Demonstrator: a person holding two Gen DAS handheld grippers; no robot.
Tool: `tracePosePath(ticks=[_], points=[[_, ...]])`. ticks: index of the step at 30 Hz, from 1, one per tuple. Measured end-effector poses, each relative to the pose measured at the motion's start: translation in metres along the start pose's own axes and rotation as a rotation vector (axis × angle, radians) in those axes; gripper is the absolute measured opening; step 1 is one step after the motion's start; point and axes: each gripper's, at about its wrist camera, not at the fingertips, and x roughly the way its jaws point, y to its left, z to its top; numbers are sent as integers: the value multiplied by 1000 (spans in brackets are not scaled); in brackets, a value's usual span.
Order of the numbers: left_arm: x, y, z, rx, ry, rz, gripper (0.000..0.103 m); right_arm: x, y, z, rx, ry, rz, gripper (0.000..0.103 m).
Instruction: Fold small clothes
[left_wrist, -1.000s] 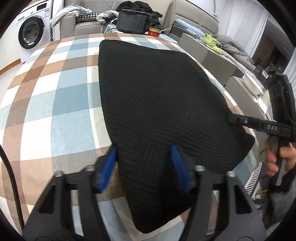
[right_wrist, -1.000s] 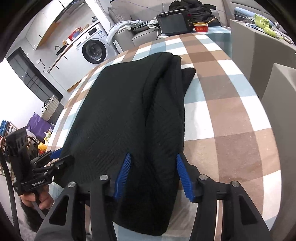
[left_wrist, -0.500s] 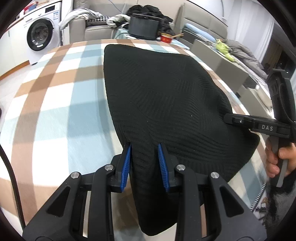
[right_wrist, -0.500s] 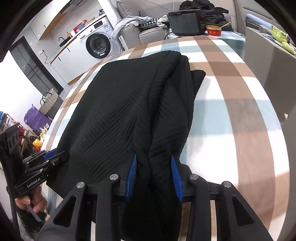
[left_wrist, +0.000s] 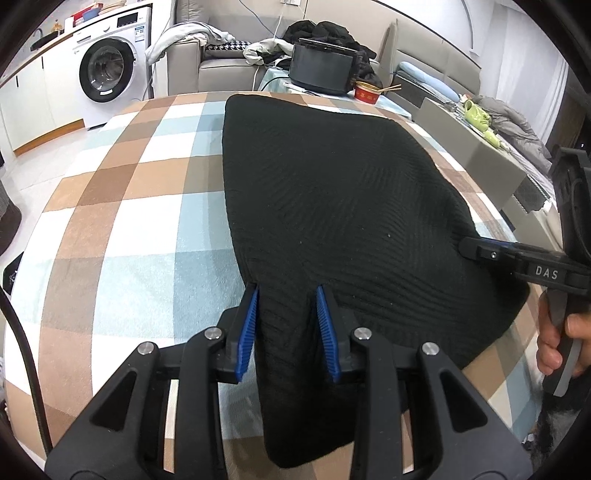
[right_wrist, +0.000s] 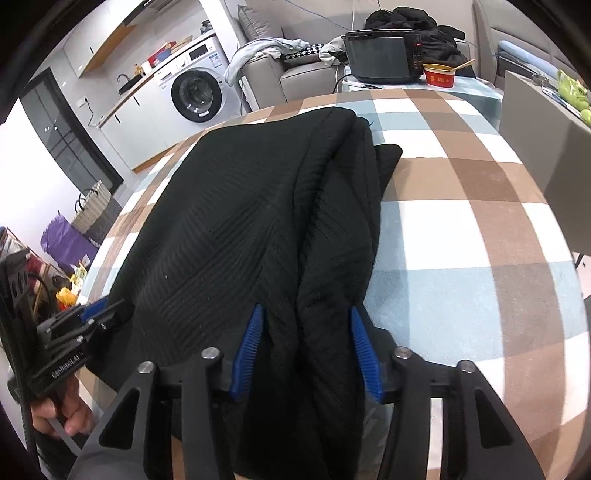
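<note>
Left wrist view: The black knit garment (left_wrist: 332, 206) lies spread on the table with the checked cloth (left_wrist: 122, 236), its near edge hanging over the table's front. The left gripper (left_wrist: 287, 325) has a bunched fold of the near edge between its blue pads (left_wrist: 247, 332). The pads stand narrowly apart and the fabric fills the gap, touching both. The jaws have just opened slightly after closing. At the right edge, the right gripper (left_wrist: 471, 246) reaches onto the garment's right side, held by a hand (left_wrist: 557, 343). Beyond the table are a washing machine (left_wrist: 110, 70), a sofa (left_wrist: 207, 55) and a black cooker (left_wrist: 321, 68).

Right wrist view: The right gripper (right_wrist: 304, 345) straddles the thick folded right edge of the garment (right_wrist: 258, 221). Its blue pads (right_wrist: 364, 350) stand about half open. The fabric lies between them and reaches both pads; whether they press on it cannot be told. The jaws have just opened wider. At the left edge, the left gripper (right_wrist: 107, 312) sits at the garment's left corner, held by a hand (right_wrist: 62, 413). A red bowl (right_wrist: 439, 75) stands beside the cooker (right_wrist: 380, 55).
</note>
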Motion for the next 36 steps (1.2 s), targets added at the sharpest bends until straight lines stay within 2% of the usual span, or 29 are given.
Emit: tracePosePath(ticks=[2,3,4,5,6,7,9,13,17,24,36], points=[[-8,2,-2,-4,-19,7,33,-9,0,-3,-6,-14,-8,60],[-13,2,-3,-4,-32,17,39,-15,-1,-3,-10,-34,-16,68],[-18,3,-5,-4,-48,27,53,-21,-1,-4,-15,-51,-22,74],[-23,3,-7,-3,-68,36,62,-26,-2,-6,-20,-69,-27,88],[-30,4,-10,-3,-100,45,78,-34,0,-9,-29,-94,-32,100],[-36,4,-12,-2,-127,48,87,-41,1,-13,-42,-124,-35,102],[-46,4,-15,3,-178,51,88,-50,4,-18,-63,-173,-33,103],[-57,6,-20,-19,-231,62,97,-57,12,-29,-85,-208,3,103],[-69,10,-30,-26,-308,53,102,-62,18,-39,-102,-265,11,103],[-80,0,-45,46,-356,140,102,-71,30,-54,-167,-388,24,103],[-86,-14,-55,85,-390,109,102,-84,38,-65,-210,-447,38,103]])
